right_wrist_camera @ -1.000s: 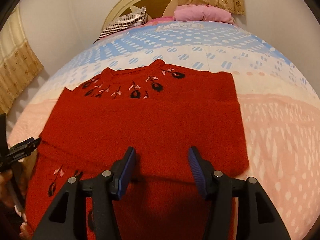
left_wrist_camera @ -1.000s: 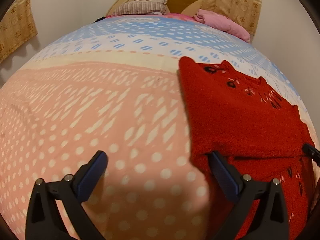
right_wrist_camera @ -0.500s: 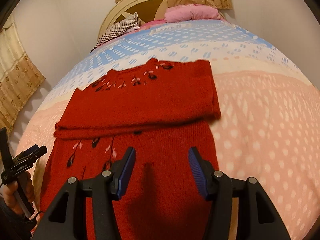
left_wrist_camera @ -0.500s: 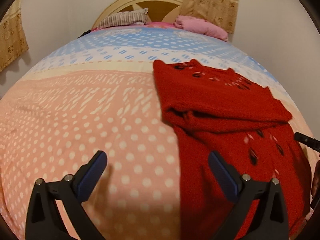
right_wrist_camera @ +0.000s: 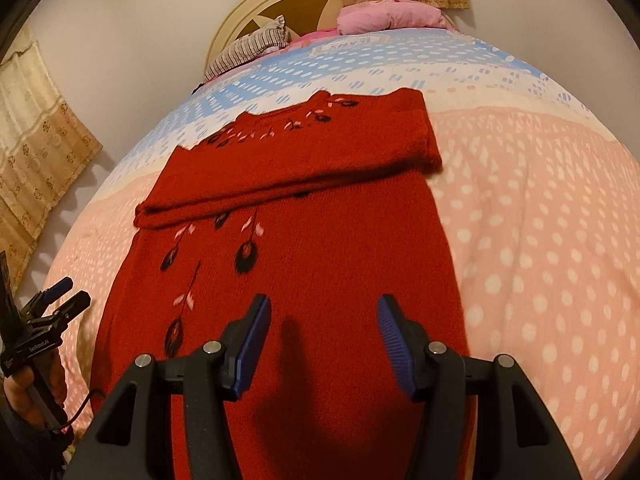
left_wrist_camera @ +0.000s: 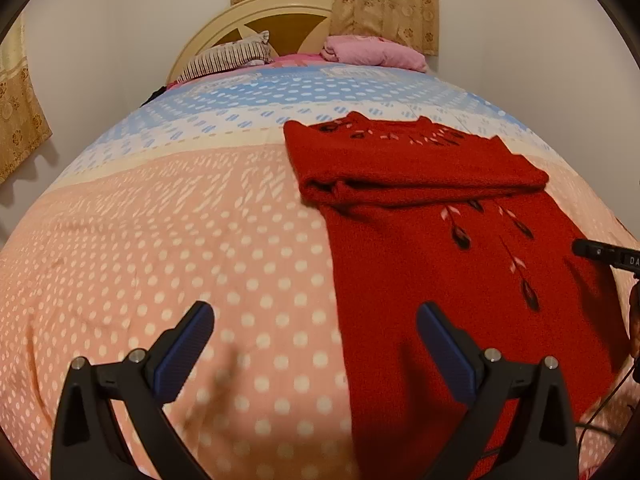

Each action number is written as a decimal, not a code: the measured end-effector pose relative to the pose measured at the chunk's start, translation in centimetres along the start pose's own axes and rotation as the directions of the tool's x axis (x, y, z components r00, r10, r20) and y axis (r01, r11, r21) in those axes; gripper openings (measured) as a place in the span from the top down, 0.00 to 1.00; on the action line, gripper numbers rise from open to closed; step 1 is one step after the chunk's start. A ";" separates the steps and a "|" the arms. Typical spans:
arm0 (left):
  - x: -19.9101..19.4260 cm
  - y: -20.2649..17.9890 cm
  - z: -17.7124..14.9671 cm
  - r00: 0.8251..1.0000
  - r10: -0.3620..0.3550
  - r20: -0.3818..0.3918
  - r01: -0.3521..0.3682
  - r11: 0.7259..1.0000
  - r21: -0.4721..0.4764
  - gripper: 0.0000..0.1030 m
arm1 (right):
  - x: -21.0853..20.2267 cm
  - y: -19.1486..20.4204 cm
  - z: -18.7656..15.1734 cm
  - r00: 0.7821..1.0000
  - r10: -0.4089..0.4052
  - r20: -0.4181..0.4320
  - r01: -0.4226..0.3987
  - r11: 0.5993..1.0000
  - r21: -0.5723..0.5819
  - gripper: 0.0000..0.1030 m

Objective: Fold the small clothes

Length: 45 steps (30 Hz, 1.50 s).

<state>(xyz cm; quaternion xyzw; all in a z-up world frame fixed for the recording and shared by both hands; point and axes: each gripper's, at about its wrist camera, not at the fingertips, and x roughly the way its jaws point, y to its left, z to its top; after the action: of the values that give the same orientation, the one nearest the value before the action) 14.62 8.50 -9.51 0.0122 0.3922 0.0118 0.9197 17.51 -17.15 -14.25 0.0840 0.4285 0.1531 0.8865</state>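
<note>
While the right gripper [right_wrist_camera: 320, 344] hovers apart-fingered, the sweater [right_wrist_camera: 304, 248] lies beneath.

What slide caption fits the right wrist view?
Open right tongs hover above a red sweater, sleeves folded across, on a dotted bedspread.

Warm, dim indoor light; soft gripper shadows fall on the bedspread [left_wrist_camera: 224, 376] and red sweater [right_wrist_camera: 296, 384]. Strong fisheye bulge, dark vignetted corners, slight blur low in the frame

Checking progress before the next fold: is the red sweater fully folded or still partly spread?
Partly folded. The red sweater has its sleeves laid across the chest as a doubled band; the lower body lies spread flat on the bedspread.
</note>
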 end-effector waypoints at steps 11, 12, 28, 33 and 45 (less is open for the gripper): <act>-2.7 0.0 -3.1 0.999 -0.027 -0.032 0.027 1.000 -0.003 0.00 | -2.1 0.7 -2.9 1.000 -0.004 -0.015 0.004 0.999 -0.032 0.45; -2.9 0.0 -3.4 0.999 -0.035 -0.034 0.035 0.999 -0.007 0.00 | -2.3 0.7 -3.2 1.000 -0.005 -0.018 0.004 0.999 -0.033 0.45; -3.6 -1.2 -8.6 0.959 -0.233 -0.160 0.217 0.970 -0.112 0.43 | -5.5 0.6 -7.8 1.000 -0.018 -0.010 0.017 0.997 -0.069 0.44; -3.6 -1.3 -8.8 0.957 -0.243 -0.159 0.222 0.965 -0.137 0.43 | -5.8 0.2 -8.4 1.000 -0.015 -0.004 0.014 0.998 -0.067 0.44; -3.7 -2.8 -9.4 0.972 -0.184 -0.149 0.173 0.981 -0.086 0.92 | -7.4 -1.0 -9.0 0.999 -0.018 0.041 0.020 0.999 -0.049 0.44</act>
<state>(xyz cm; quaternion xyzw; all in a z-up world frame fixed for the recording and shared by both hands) 5.28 5.70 -13.43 -0.0576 0.4619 -0.0559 0.8833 6.33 -20.50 -14.65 0.0610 0.4072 0.1535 0.8983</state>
